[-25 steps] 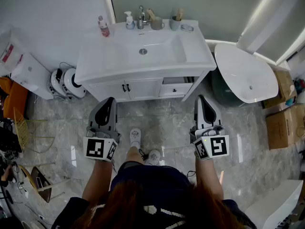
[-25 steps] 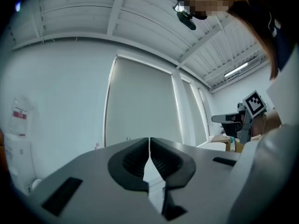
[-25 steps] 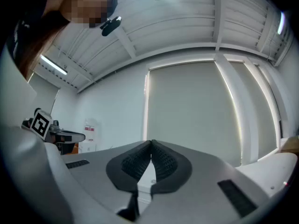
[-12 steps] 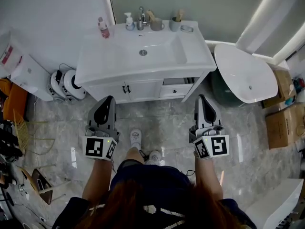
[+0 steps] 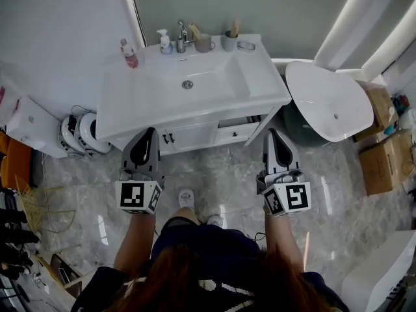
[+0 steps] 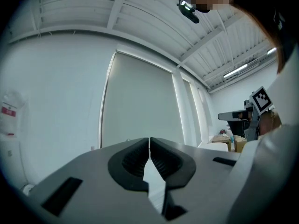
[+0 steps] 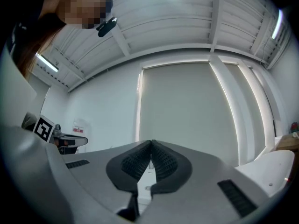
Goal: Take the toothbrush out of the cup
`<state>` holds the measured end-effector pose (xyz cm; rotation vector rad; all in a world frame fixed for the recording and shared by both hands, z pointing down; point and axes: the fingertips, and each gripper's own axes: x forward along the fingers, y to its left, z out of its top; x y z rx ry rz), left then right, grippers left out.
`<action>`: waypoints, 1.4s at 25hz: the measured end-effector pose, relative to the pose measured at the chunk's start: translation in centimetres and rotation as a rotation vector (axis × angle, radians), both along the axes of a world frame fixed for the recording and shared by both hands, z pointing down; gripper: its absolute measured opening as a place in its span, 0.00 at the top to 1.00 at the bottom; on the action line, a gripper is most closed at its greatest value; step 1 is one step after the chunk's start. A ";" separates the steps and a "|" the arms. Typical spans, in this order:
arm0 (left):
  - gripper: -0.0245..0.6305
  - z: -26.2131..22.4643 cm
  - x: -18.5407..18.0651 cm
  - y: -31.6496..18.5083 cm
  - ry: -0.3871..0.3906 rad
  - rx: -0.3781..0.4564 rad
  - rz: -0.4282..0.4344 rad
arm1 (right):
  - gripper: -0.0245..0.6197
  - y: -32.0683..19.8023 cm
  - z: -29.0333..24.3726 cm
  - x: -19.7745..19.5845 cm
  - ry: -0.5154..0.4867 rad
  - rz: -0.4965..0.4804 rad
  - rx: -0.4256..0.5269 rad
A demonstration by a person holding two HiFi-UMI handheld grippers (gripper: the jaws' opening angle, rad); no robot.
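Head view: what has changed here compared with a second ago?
The person has stepped toward the sink cabinet, so it looks nearer, and the left claw and right claw now overlap its front in the picture. Nothing was grabbed or let go. Both claws stay shut and empty; the cup by the tap stands untouched.

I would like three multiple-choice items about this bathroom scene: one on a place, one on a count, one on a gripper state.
1. Where do the grey cups stand?
A. In the basin.
B. At the back of the white vanity counter, right of the chrome faucet.
C. On the floor.
2. How many cups are there?
A. One.
B. Two.
C. Four.
3. How are the left gripper and right gripper?
A. Both shut, empty.
B. Both wide open.
C. Left holds a toothbrush.
Answers: 1 B, they sit at its rear edge; 2 B, two side by side; 3 A, each gripper view shows jaws together, nothing between.
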<state>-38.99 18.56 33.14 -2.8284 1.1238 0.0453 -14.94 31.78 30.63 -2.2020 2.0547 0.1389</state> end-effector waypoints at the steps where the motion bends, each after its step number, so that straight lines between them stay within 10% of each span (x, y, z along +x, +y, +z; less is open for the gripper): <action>1: 0.92 -0.3 0.3 -1.3 0.003 0.005 0.010 | 0.94 -1.1 -0.3 -0.1 -0.003 0.003 0.007; 22: 0.92 0.6 1.8 -21.1 0.021 -0.022 0.149 | 0.94 -17.3 -0.2 0.9 -0.004 0.168 -0.009; 35: 0.92 1.9 8.4 -28.3 -0.009 -0.045 0.058 | 0.94 -27.8 1.3 9.2 -0.039 0.053 -0.022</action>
